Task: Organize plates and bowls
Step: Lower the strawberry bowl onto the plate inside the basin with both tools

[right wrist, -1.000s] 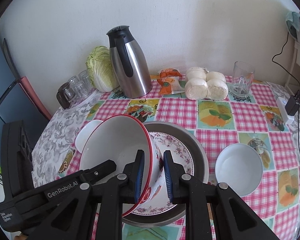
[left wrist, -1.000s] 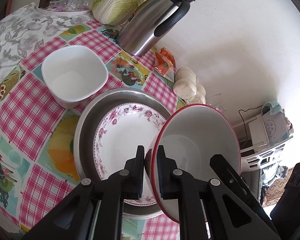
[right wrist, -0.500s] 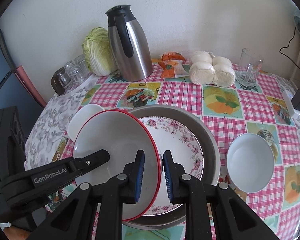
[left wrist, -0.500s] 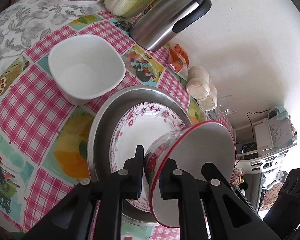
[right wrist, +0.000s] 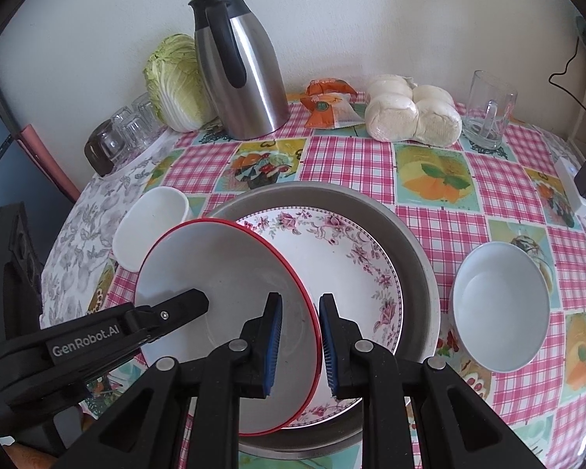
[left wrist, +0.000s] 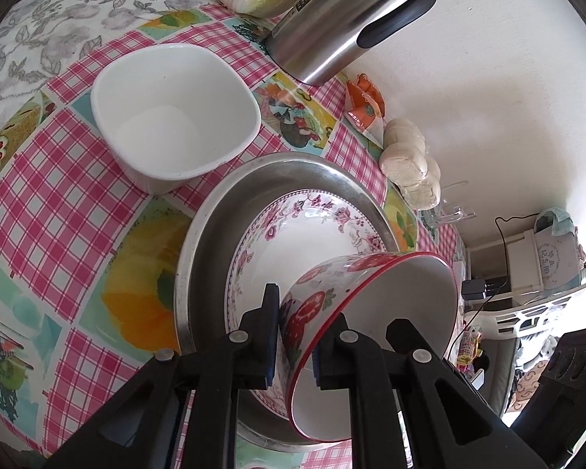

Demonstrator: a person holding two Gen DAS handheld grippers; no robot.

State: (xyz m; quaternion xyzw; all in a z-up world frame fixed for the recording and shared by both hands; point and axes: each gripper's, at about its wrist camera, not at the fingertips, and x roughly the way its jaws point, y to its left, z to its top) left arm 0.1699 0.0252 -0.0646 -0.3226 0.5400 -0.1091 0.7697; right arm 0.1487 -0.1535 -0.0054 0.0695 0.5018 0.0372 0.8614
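Two claws share one load: the red-rimmed bowl [right wrist: 222, 293], tilted on its side over the floral plate [right wrist: 340, 258]. The left claw [left wrist: 295, 338] pinches the bowl's wall, one pad on the strawberry-printed outside and one on the white inside. The right claw [right wrist: 299, 342] straddles the opposite rim, its blue ribbed pads close on either side of the thin red edge; it appears to be pinching it, though contact is hard to confirm.

As for progress, the stack is partly built. The floral plate already lies inside the wide steel basin [right wrist: 410, 230] on the worktop [right wrist: 351, 156], and the red-rimmed bowl looks close to being set on it, its foot low near the plate, whether touching I cannot tell. Left to gather, by my reading, are the squarish white bowl [left wrist: 175, 117] just beside the basin and the round pale bowl [right wrist: 500, 305] on the other side.

The basin is dull brushed metal with a broad flat rim. The plate is glossy white, shallow, with a pink flower border. The held bowl is deep, smooth and thin-walled, likely melamine or enamel. The tablecloth is a slick pink check with fruit panels.
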